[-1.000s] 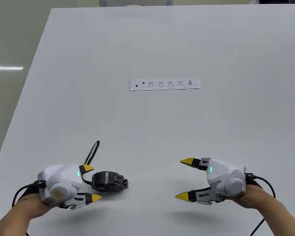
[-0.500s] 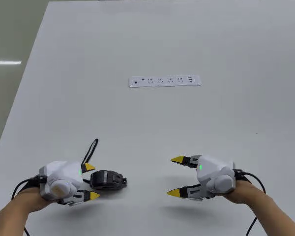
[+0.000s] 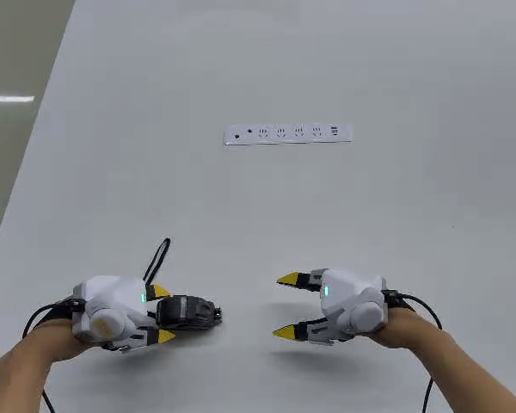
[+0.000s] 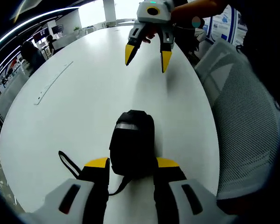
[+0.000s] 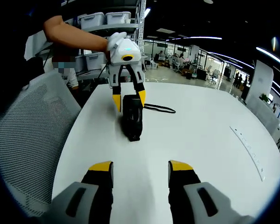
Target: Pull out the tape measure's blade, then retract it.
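Left gripper view: the tape measure (image 4: pixel 132 140) was seen clamped on the desk (image 4: pixel 84 93) by the left gripper (image 4: pixel 132 162), evidently to anchor its case, while the right gripper (image 4: pixel 148 57), spread and empty, was held opposite, aimed at its blade end.

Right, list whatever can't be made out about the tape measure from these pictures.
- Black tape measure case: in the left gripper view, its rear end is hidden between the jaws of the left gripper. Whether they pinch it is unclear.
- Blade hook: too small in the head view, and dark against the case in the right gripper view.
- Black wrist strap: in the head view, the left gripper covers its join to the case.
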Available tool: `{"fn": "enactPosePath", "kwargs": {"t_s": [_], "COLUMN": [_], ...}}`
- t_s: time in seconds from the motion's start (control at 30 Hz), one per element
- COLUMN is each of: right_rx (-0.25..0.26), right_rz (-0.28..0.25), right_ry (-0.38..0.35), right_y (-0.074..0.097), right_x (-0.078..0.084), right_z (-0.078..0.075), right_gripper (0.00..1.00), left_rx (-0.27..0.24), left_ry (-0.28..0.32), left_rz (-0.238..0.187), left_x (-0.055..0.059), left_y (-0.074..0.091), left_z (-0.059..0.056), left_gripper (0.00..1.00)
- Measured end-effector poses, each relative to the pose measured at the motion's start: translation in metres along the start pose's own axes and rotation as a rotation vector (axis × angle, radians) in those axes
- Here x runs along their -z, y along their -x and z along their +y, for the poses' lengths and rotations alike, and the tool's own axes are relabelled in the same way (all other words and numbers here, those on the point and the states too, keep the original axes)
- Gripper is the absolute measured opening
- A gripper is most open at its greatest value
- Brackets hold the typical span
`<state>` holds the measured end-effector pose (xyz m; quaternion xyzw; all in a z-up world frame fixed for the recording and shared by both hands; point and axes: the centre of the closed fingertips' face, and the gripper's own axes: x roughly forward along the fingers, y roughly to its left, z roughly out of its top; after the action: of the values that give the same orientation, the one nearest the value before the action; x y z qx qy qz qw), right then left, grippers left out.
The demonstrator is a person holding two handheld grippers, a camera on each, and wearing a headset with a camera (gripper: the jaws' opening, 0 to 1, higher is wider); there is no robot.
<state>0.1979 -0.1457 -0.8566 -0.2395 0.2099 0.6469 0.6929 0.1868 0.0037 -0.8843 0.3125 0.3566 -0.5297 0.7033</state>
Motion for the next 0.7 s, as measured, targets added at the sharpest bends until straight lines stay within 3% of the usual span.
{"fn": "enactPosePath", "kwargs": {"t_s": [0.3,0.7], "right_rx": [-0.028,-0.066], "right_rz": [-0.019,-0.019], "right_ry": [-0.011,-0.002], "right_y": [-0.017,-0.040], "right_x": [-0.005,-0.008], "right_z": [0.000,0.005], "right_gripper": [0.42,0.37], "left_rx": [0.027,0.027], "left_ry": [-0.020,-0.017], "left_rz": [0.005,-0.010], "left_x": [0.001,0.001], "left_y": [-0.004,-0.007], "left_z": [-0.001,0.000], "left_gripper": [0.30,0.29]}}
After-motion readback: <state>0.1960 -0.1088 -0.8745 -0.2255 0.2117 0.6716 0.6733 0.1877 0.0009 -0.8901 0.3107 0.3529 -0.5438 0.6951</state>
